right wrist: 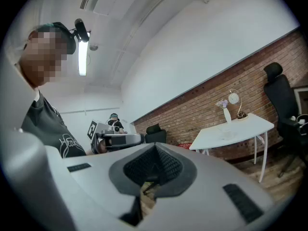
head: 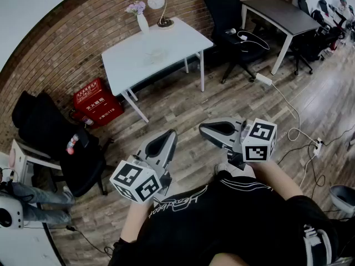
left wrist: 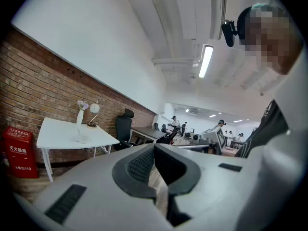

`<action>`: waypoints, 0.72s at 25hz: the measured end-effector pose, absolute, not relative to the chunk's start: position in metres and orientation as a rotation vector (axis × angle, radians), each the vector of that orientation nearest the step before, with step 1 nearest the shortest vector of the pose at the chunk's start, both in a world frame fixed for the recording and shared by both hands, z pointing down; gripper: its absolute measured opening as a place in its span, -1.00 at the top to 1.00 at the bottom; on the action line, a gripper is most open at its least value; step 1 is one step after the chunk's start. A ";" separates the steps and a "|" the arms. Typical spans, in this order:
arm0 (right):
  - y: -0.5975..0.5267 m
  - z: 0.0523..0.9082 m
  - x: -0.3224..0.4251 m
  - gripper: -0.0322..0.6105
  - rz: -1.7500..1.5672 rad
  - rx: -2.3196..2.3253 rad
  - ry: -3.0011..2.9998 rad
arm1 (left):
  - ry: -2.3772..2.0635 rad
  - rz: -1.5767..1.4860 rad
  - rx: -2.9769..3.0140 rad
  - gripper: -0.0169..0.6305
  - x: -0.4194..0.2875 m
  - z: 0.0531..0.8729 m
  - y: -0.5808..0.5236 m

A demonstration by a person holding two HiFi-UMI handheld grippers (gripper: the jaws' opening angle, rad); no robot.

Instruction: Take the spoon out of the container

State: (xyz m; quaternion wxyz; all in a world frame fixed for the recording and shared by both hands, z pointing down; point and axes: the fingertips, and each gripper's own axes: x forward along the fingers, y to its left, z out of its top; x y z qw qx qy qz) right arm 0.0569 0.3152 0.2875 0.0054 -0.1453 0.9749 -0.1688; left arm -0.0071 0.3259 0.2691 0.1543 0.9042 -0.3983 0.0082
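A small clear container [head: 156,54] stands on the white table [head: 133,65] by the brick wall, well ahead of me; the spoon is too small to make out. The same container [left wrist: 82,139] shows faintly in the left gripper view and, as the container [right wrist: 230,135], in the right gripper view. My left gripper [head: 169,135] and right gripper [head: 205,128] are held close to the person's body above the wooden floor, far from the table. Both are shut with nothing between the jaws: left gripper [left wrist: 154,148], right gripper [right wrist: 155,148].
A white vase with flowers [head: 141,16] and a small lamp [head: 160,9] stand at the table's back edge. A red box [head: 97,104] sits left of the table, black office chairs [head: 230,21] and a dark desk [head: 280,15] to the right. Cables [head: 294,121] run across the floor.
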 end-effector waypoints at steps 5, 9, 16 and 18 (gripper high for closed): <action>0.321 0.282 0.054 0.91 -0.528 -0.454 3.069 | -1.140 0.024 2.597 0.93 -0.009 0.262 0.330; 0.323 0.274 0.053 0.91 -0.522 -0.455 3.056 | -1.133 0.038 2.611 0.93 -0.010 0.258 0.335; 0.324 0.276 0.040 0.90 -0.473 -0.495 3.069 | -1.138 0.021 2.625 0.93 -0.023 0.257 0.340; 0.320 0.278 0.042 0.90 -0.441 -0.531 3.079 | -1.145 0.012 2.630 0.93 -0.025 0.256 0.338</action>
